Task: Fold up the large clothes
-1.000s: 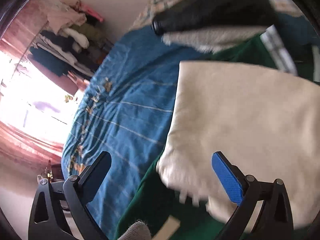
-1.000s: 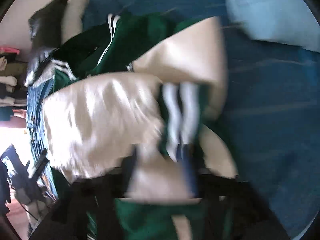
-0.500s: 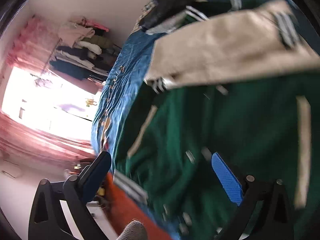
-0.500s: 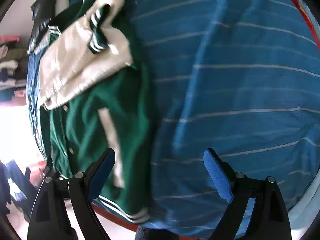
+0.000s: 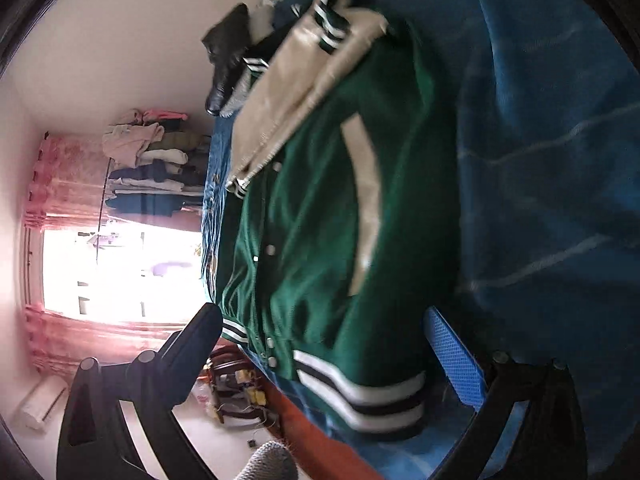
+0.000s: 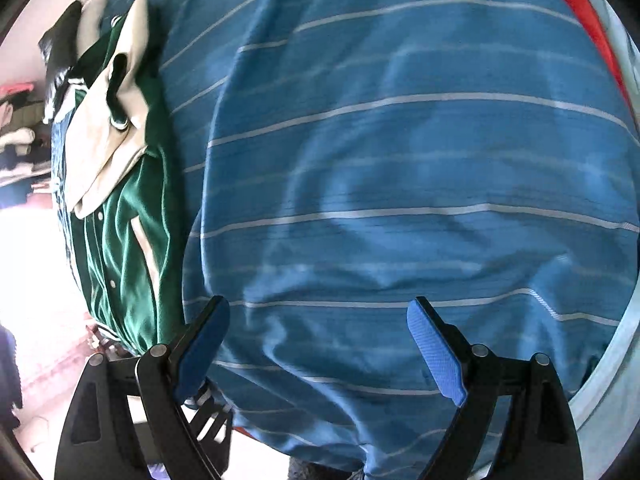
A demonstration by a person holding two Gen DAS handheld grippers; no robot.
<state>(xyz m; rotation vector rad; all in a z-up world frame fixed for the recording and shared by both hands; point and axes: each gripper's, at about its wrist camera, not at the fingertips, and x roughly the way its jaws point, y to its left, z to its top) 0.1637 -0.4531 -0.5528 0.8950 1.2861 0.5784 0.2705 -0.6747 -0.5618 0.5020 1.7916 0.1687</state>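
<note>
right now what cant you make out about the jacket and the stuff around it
- Jacket: its underside, hidden against the bedspread; in the right wrist view its hem is behind a finger of the right gripper.
- Cuffs: left wrist view, blurred.
- Dark item beyond the jacket: left wrist view, too blurred to name.
- Window: glare washes it out.

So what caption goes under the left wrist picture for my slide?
Open left gripper hovers over the striped hem of a green varsity jacket on a blue bedspread.

Black hand-held gripper (image 6: 318, 346), blue pads (image 6: 436, 354)
</note>
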